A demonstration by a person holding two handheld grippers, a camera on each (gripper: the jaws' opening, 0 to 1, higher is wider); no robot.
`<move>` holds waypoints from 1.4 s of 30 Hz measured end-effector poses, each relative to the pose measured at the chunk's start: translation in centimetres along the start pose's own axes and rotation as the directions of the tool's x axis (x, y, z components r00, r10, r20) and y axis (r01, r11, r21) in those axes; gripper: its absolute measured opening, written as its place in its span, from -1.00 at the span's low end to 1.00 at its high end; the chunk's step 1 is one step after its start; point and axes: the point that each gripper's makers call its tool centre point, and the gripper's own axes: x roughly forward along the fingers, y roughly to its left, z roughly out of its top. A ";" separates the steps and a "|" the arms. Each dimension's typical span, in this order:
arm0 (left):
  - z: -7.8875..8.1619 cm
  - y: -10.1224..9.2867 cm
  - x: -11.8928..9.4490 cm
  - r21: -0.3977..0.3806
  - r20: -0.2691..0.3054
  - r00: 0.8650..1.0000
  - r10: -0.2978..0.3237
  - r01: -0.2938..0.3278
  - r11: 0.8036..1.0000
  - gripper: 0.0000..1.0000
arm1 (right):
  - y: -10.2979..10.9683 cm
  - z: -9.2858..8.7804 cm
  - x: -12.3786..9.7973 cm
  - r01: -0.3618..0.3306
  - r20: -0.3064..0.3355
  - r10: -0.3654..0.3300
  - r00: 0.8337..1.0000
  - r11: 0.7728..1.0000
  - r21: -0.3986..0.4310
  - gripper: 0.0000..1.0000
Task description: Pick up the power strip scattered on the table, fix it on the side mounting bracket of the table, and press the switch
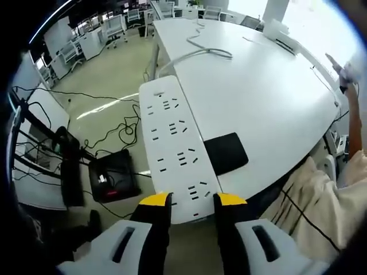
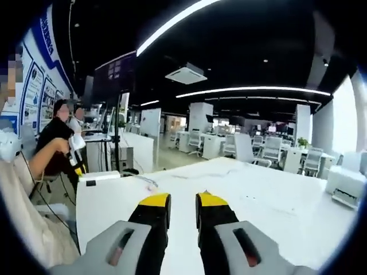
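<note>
The left claw (image 1: pixel 192 200) grips the near end of the white power strip (image 1: pixel 175 150), its yellow-tipped jaws closed on either side of the strip's last socket group. The strip hangs along the edge of the white worktop (image 1: pixel 269 109), running from about 6 o'clock up toward 11 o'clock in the left gripper view, and looks partly over the floor rather than lying flat on the surface. A black pad (image 1: pixel 226 153) sits on the worktop just beside the strip at 3 o'clock of its lower half.

By my reading, pick-up is done and the step in hand is carrying the strip to the side bracket. I cannot make out the bracket itself in either view, so whether the strip is seated yet is unclear. The next move calls for lining the strip's back with the bracket along the worktop's edge and pushing it home, then finding the switch, which probably sits at the far end near 11 o'clock.

The right claw (image 2: pixel 182 201) holds nothing; its jaws stand near each other with a narrow gap, above bare worktop.

The left gripper view gives the strip, a white cable (image 1: pixel 198 54) at 12 o'clock and a dark box (image 1: pixel 113 179) on the floor at 9 o'clock; the right gripper view instead gives the office and seated people (image 2: pixel 60 140) at 9 o'clock.
</note>
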 end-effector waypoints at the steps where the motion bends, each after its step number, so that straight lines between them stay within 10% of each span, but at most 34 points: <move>1: 0.1 0.1 0.0 0.000 -0.001 1.000 0.000 0.000 1.000 -0.31 | -0.1 -0.4 -0.2 0.005 0.005 -0.005 1.000 1.000 0.007 -0.71; 21: 0.4 0.8 0.0 -0.022 0.047 0.999 0.013 -0.012 1.000 -0.22 | -1.8 -4.9 -2.6 0.069 0.047 -0.073 0.996 0.995 0.078 -0.63; 42: 0.6 1.0 -0.1 0.055 0.176 0.984 -0.031 0.022 0.998 -0.14 | -1.8 -4.2 -4.2 0.094 0.045 -0.098 0.994 0.993 0.069 -0.62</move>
